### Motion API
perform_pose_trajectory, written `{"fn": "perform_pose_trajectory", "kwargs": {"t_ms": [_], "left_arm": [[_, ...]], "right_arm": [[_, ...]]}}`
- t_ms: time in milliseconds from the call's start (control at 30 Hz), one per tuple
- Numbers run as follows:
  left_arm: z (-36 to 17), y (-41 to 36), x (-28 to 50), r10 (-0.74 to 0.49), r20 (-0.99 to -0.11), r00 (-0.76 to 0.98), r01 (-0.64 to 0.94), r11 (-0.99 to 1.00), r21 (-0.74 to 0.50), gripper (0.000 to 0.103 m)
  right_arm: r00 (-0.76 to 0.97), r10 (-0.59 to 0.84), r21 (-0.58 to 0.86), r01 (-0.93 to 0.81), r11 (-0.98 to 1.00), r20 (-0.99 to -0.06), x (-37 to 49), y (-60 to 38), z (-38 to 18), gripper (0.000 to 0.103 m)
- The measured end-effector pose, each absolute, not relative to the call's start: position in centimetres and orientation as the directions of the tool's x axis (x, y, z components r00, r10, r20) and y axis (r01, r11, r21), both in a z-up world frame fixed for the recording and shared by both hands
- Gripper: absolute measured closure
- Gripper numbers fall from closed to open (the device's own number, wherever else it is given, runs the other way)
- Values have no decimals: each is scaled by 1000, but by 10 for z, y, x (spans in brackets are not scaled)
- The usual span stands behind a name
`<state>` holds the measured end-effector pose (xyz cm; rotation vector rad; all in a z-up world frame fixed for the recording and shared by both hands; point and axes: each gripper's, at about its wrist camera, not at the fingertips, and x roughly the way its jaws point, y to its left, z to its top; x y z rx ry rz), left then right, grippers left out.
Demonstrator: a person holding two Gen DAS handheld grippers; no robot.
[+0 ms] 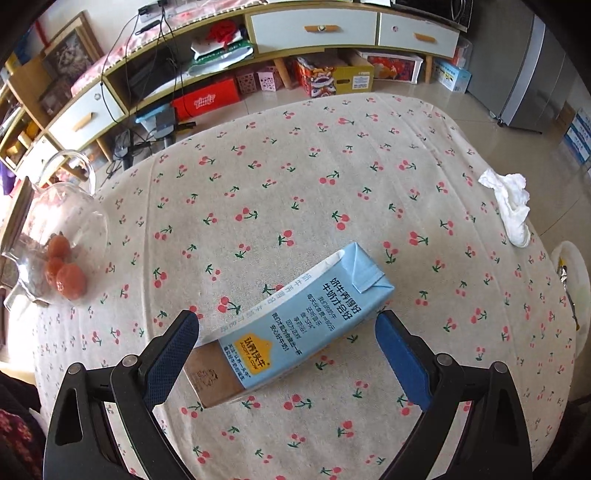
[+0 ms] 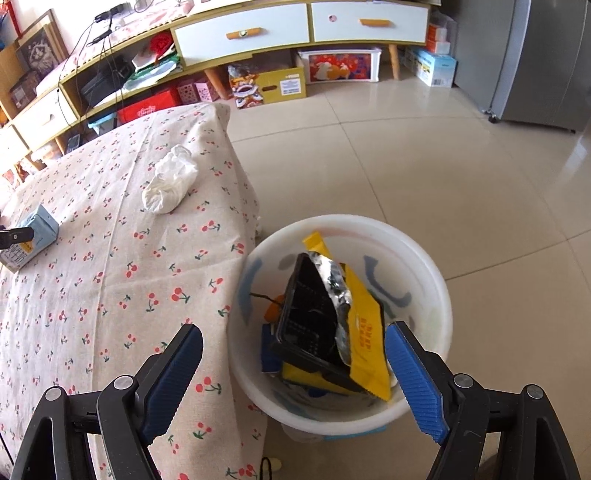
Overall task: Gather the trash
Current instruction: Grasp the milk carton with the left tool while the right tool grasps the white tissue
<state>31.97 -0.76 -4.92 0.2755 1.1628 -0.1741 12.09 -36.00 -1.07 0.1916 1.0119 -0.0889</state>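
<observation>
**Over the cherry-print table, both grippers spread wide**

Nearest the left wrist camera, the left gripper [image 1: 286, 345] hangs above the table with its blue-padded fingers [image 1: 171, 354] spread wide; the milk carton [image 1: 291, 325] lies on its side between them, slanting away to the right, and neither pad presses on it. Beneath it is the cherry-print tablecloth [image 1: 258, 177]. Further left stands a glass jar [image 1: 59, 236] with orange fruit [image 1: 64, 277] inside. Toward the far right edge of the table lies a crumpled white tissue [image 1: 511, 206].

Close to the right wrist camera, the right gripper [image 2: 293, 373] has its jaws wide apart and grips nothing. It hangs over the table edge and the white trash bin [image 2: 424, 251], which stands on the tiled floor [image 2: 443, 166] just beside the table. Inside the bin are a black tray [image 2: 310, 317] and a yellow wrapper [image 2: 365, 332]. Further off on the cloth lies the tissue [image 2: 170, 181], with the carton [image 2: 33, 236] at the left. A long cabinet [image 2: 295, 26] lines the far wall.
</observation>
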Motion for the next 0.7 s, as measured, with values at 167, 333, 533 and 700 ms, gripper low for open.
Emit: {"fn": "perform_pose_trajectory", "kwargs": {"t_ms": [167,333,533,700], "left_arm": [[-69,4,323,0,-963,271,265,961,74,26],[-67,22,300,-134,-966,223,162,982,-99,61],[-34,33,254,-203,-931,304,97,978,-182,63],[-6,41,236,-217,-895,389,85,976,-199,63]], "right_arm": [[512,12,103,150,983,-859,133,-351,-18,19],[515,20,108,141,984,-857,143,-341,-17,19],[542,43,104,82,991,-839,157,-319,-5,19],[532,106,159,56,986,-840,191,-303,-1,19]]}}
